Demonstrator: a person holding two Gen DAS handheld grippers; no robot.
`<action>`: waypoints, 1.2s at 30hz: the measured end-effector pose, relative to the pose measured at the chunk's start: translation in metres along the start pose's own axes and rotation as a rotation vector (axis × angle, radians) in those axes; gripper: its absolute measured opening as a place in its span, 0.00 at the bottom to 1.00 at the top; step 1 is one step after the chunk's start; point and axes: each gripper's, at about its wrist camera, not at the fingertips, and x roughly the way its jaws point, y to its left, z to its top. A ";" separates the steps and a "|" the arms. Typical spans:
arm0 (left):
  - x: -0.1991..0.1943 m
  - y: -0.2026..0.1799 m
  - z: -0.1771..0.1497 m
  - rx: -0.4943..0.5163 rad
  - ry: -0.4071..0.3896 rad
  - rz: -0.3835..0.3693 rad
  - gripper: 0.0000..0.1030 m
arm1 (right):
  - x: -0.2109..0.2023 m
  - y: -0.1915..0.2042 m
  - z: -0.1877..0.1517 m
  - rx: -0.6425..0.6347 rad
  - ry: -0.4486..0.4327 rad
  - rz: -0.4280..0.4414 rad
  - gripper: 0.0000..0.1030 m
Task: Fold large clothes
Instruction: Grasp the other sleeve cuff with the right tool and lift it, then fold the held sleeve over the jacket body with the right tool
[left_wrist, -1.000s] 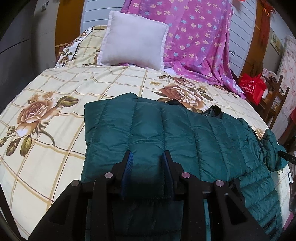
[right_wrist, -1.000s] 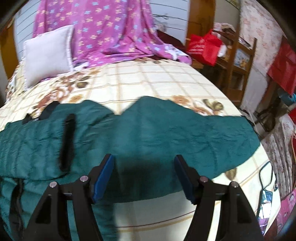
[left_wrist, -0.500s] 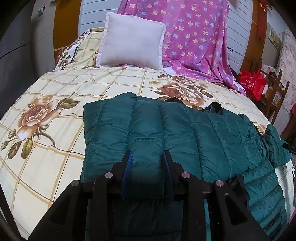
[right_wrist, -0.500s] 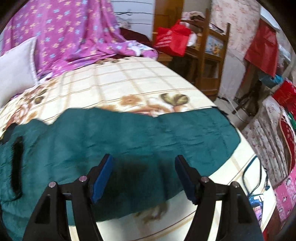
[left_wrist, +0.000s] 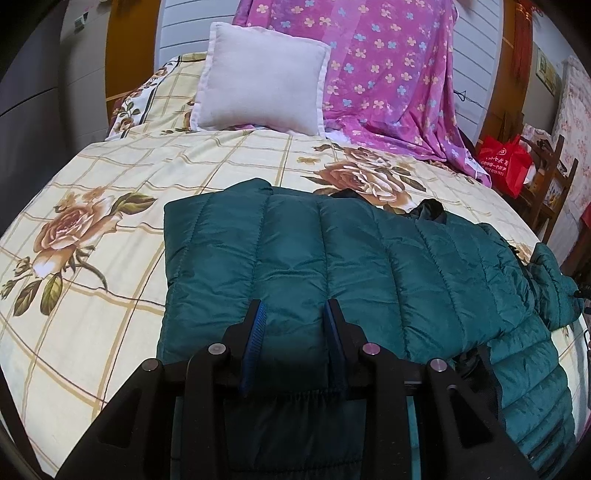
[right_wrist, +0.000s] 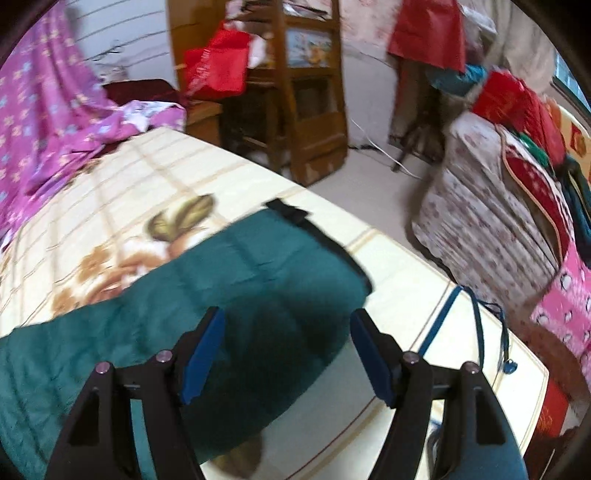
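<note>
A dark green quilted puffer jacket (left_wrist: 369, 266) lies spread across a floral bedsheet (left_wrist: 110, 192). My left gripper (left_wrist: 295, 314) is shut on the jacket's near hem, with green fabric pinched between its blue pads. In the right wrist view, one green sleeve (right_wrist: 229, 288) stretches toward the bed's right edge and ends in a black cuff (right_wrist: 286, 210). My right gripper (right_wrist: 288, 328) is open and empty, hovering just above that sleeve. The view is motion-blurred.
A white pillow (left_wrist: 258, 77) and a purple floral blanket (left_wrist: 391, 74) lie at the head of the bed. A wooden shelf (right_wrist: 295, 85) with a red bag (right_wrist: 218, 62) stands right of the bed. A blue cord (right_wrist: 476, 325) lies on the bed's corner.
My right gripper has swung right along the sleeve toward the cuff and bed edge, staying open. My left gripper keeps its hold and has barely moved.
</note>
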 end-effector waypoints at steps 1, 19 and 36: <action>0.001 0.000 -0.001 0.001 0.001 0.000 0.10 | 0.004 -0.003 0.001 0.012 0.005 -0.001 0.72; 0.006 0.001 -0.004 0.005 0.007 0.001 0.11 | 0.019 -0.004 -0.002 -0.019 -0.026 0.100 0.24; -0.012 0.007 0.005 -0.034 -0.012 -0.009 0.11 | -0.130 0.058 -0.023 -0.272 -0.241 0.318 0.15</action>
